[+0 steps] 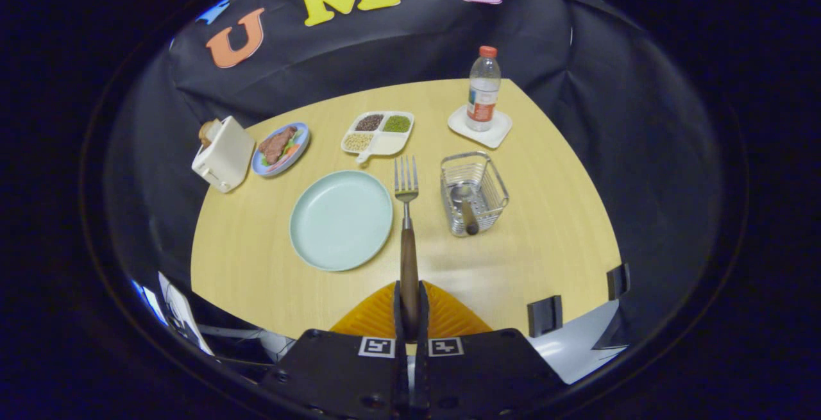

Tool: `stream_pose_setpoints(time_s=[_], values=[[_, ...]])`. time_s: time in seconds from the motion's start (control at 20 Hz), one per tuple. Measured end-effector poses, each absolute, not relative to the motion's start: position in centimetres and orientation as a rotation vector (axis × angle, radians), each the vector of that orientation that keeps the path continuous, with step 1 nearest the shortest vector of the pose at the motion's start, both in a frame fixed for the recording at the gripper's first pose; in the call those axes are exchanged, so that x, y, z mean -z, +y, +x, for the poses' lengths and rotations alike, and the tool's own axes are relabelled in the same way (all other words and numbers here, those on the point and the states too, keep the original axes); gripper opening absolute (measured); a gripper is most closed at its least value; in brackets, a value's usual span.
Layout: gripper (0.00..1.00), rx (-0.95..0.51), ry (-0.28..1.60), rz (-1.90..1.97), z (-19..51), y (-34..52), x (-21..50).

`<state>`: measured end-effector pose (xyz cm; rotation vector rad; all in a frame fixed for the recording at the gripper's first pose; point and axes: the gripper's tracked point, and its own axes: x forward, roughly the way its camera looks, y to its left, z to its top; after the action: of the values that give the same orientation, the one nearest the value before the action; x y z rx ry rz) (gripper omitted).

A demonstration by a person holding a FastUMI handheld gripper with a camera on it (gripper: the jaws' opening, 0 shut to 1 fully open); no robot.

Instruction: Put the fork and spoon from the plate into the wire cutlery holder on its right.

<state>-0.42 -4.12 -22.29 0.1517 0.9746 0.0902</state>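
Note:
My gripper (pixel 410 310) is shut on the fork's brown wooden handle, both orange fingers (pixel 378 314) pressing its sides. The fork (pixel 406 215) sticks straight ahead from the fingers, raised above the table, its metal tines pointing away. The pale green plate (pixel 340 220) lies empty on the table just left of the fork. The wire cutlery holder (pixel 474 193) stands to the right of the fork and plate. Inside it sits the spoon (pixel 464 202), bowl down in the basket, brown handle leaning toward me over the near rim.
Beyond the plate lie a white divided dish of beans and grains (pixel 379 133), a blue plate with meat (pixel 280 149) and a white toaster (pixel 223 153). A water bottle (pixel 483 89) stands on a white coaster behind the holder. The wooden table's (pixel 551 234) near edge carries two black clamps.

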Motion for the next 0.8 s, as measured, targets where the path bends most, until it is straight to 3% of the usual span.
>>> stream_pose_setpoints(time_s=[0.35,0.8], values=[[0.04,-0.054,0.972,0.099,-0.6,-11.2,21.8],[0.04,-0.085,1.027,0.034,1.9,-12.8,24.3]])
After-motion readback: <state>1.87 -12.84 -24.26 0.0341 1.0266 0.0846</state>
